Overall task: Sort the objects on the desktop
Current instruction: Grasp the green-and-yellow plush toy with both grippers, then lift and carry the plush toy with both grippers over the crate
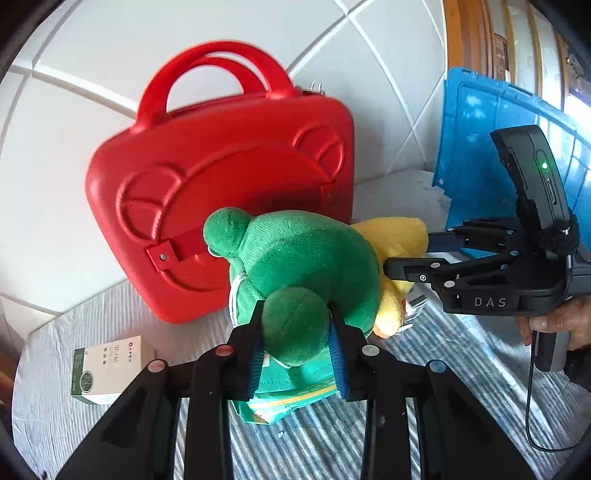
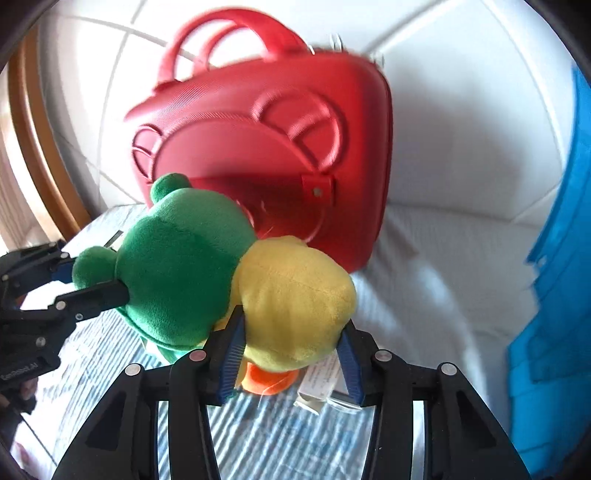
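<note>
white tiled wall [image 1: 74,155], wooden frame [image 1: 469,33], daylight

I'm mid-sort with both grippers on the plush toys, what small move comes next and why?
Probably lift both together: the left gripper is clamped on the green plush, the right gripper on the yellow plush, and the toys press against each other.

Left tongs [image 1: 297,343]: black plastic linkage arms, blue ribbed pads, round rivets in red, silver, blue. Right tongs [image 1: 406,254]: same black linkage, silver screws, white "DAS" lettering, dark upright module with green LED, black cable looping below grey handle. Hand [image 1: 554,325]: bare skin, dark cuff at wrist.
</note>
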A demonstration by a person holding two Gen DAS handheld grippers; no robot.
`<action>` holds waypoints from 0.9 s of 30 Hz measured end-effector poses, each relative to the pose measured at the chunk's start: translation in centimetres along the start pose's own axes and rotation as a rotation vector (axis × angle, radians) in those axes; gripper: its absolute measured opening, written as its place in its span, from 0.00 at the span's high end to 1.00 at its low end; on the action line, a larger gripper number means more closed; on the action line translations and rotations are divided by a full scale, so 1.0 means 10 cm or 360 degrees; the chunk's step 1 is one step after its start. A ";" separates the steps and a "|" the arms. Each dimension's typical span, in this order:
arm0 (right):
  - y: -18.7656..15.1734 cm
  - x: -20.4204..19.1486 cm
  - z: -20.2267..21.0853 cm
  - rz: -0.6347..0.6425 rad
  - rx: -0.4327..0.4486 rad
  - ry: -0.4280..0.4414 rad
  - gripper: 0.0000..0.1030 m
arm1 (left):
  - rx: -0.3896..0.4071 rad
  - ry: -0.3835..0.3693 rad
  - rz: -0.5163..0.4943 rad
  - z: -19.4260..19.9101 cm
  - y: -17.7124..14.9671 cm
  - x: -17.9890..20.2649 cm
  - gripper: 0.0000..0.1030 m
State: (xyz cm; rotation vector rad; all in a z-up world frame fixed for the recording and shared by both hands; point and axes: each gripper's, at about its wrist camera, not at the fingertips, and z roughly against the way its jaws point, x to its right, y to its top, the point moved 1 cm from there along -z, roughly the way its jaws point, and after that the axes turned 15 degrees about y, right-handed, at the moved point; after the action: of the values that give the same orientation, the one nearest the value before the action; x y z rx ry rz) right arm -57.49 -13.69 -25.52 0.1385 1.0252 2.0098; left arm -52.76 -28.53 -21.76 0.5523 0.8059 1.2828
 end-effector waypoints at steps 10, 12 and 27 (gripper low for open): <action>0.14 -0.42 0.66 0.0072 0.0090 -0.0075 0.56 | 0.0116 0.0014 -0.0024 0.78 0.06 0.01 0.72; 0.13 -0.57 0.82 0.0085 0.0127 -0.0082 0.56 | 0.0159 0.0033 -0.0027 1.02 0.12 0.05 0.72; -0.25 -1.32 3.63 0.0049 0.0613 -0.0526 0.56 | 0.0725 -0.0265 -0.0181 3.35 0.63 0.86 0.72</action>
State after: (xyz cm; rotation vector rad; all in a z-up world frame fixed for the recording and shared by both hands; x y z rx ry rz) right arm -31.62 -0.37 -0.01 0.6720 1.1823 1.7193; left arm -29.73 -16.37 1.86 0.9497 0.9793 0.9343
